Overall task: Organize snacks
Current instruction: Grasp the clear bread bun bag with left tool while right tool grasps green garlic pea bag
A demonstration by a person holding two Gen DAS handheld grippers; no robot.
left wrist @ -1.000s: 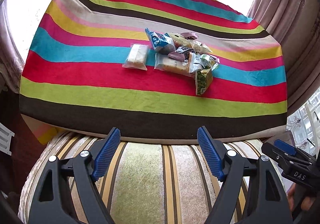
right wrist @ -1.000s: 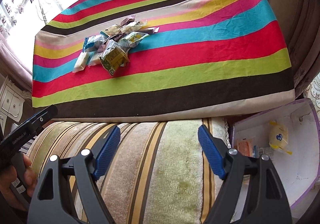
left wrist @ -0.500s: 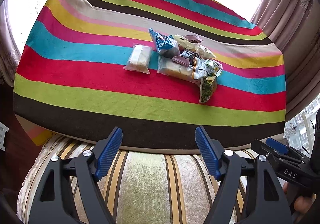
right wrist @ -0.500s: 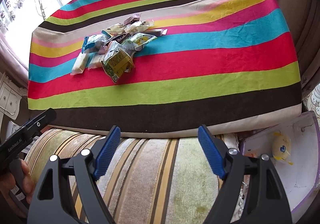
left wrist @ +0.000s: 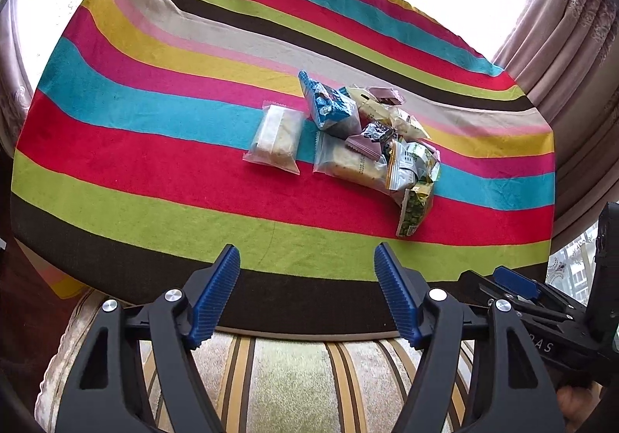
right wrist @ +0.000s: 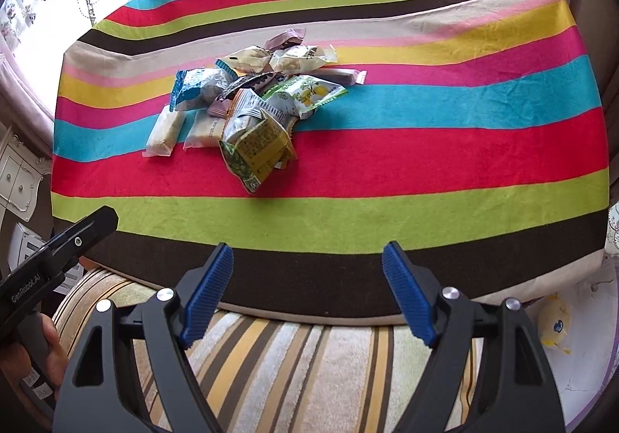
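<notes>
I see my left gripper [left wrist: 307, 270] and right gripper [right wrist: 307, 272] both spread wide, holding nothing, over the cloth's [left wrist: 154, 208] near edge; the snacks [right wrist: 247, 104] lie well ahead, open cloth between.

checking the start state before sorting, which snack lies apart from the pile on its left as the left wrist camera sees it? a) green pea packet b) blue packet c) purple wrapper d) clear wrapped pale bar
d: the clear wrapped pale bar lies alone on the striped cloth, a gap left of the pile.
</notes>
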